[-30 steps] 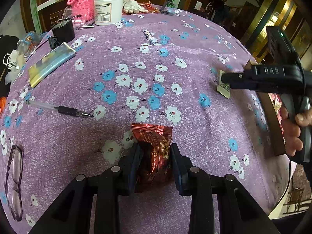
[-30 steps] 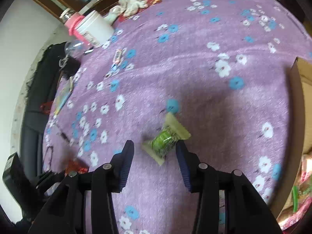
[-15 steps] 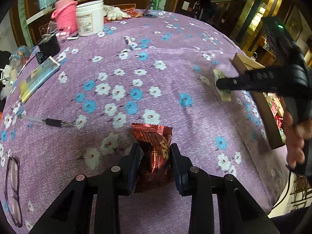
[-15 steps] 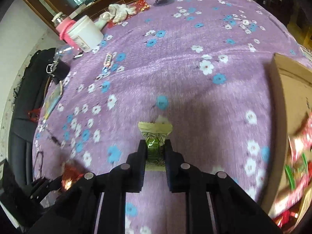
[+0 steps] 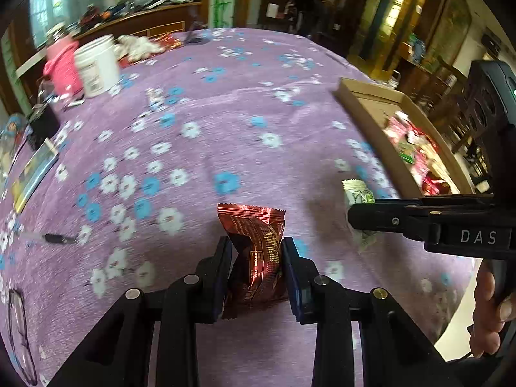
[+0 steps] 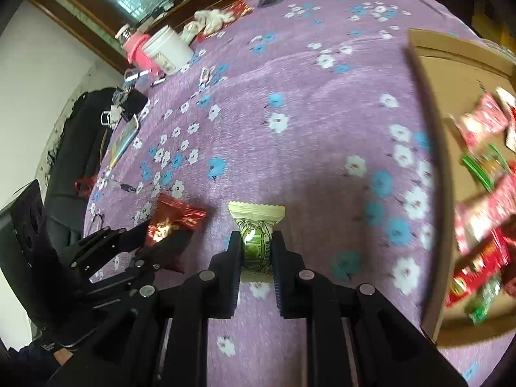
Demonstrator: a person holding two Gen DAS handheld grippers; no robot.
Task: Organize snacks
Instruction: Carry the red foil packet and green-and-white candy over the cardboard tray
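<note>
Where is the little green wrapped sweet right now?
The green wrapped sweet is clamped in the right tool, above the purple flowered tablecloth, between the red foil packet and the cardboard box.

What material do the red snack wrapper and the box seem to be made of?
Red snack wrapper: probably metallised plastic foil, glossy; it shows bright glints, creases and a crimped end. Box: looks like plain brown cardboard, matte, with a thin raw rim.
</note>
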